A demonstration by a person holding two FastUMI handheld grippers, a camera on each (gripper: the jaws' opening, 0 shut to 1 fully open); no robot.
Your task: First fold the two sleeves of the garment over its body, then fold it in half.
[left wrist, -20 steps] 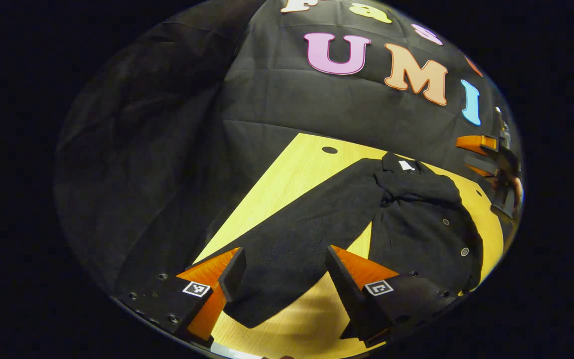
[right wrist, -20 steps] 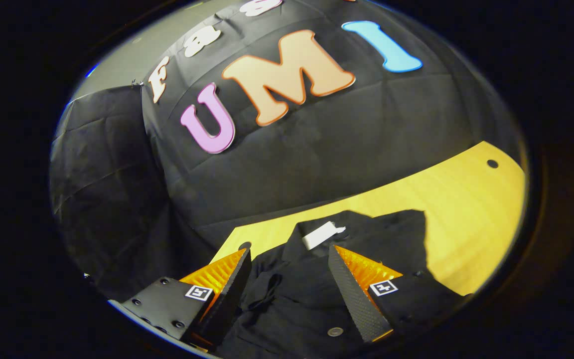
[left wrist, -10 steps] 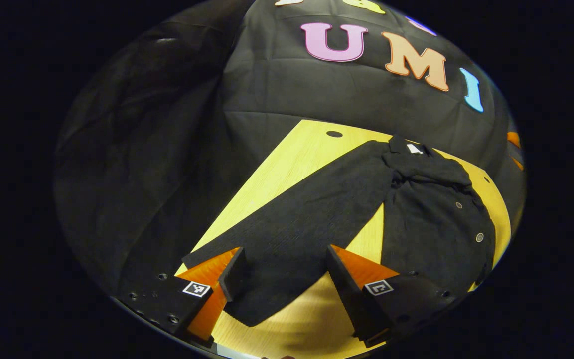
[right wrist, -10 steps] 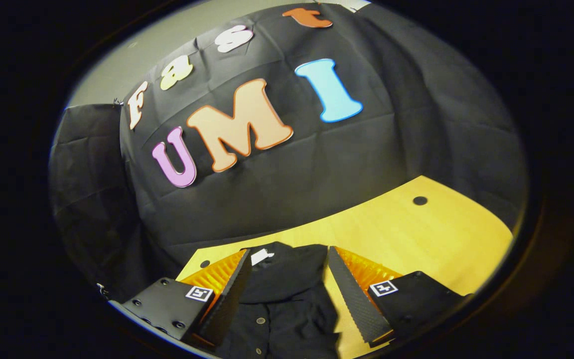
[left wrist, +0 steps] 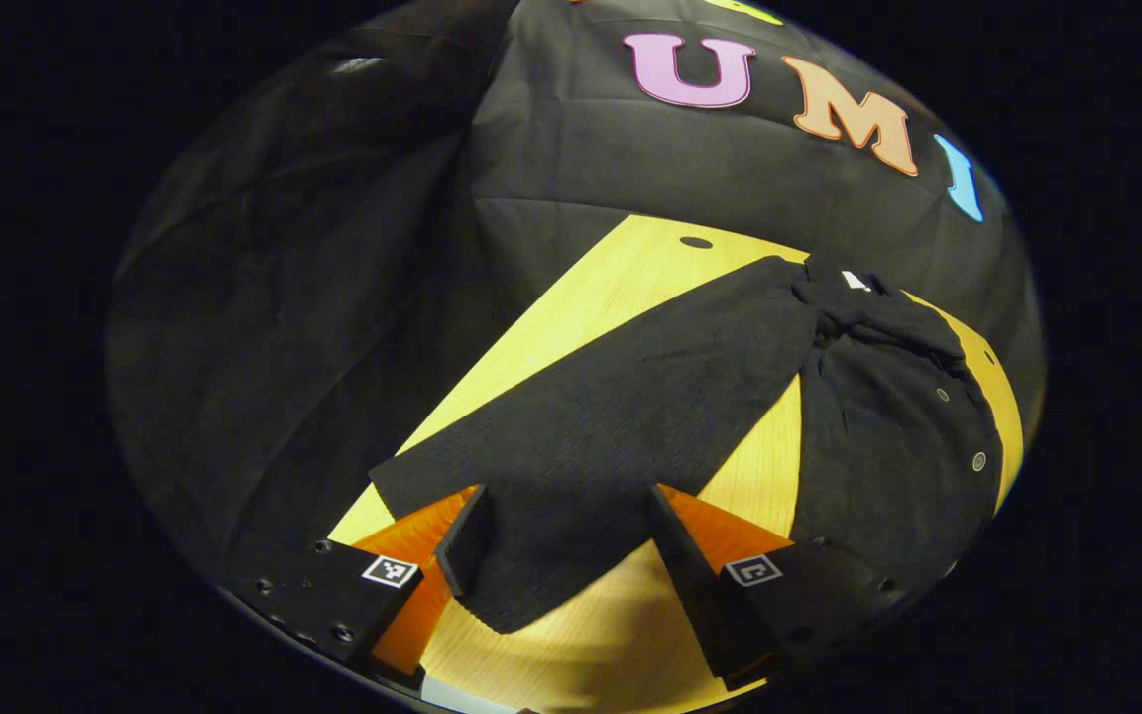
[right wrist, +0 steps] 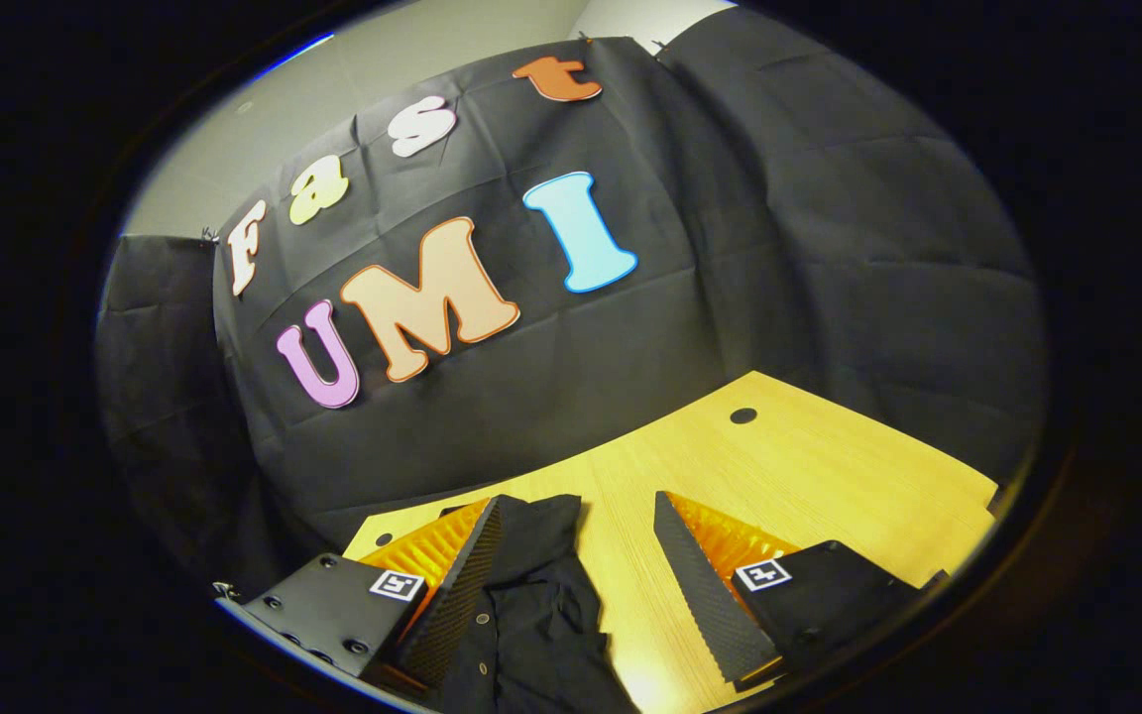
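A: Garment lies on the table, its sleeve stretched out, cuff between the left gripper jaws, which stand apart.

B: Shallow bite and it slips mid-fold. Right gripper gapes too, gripping nothing, garment just beside its left finger.

right gripper: swung off garment toward bare table | left gripper: closer over sleeve

We see a black buttoned garment lying flat on the table. One sleeve stretches straight out sideways; the other is folded across the chest.
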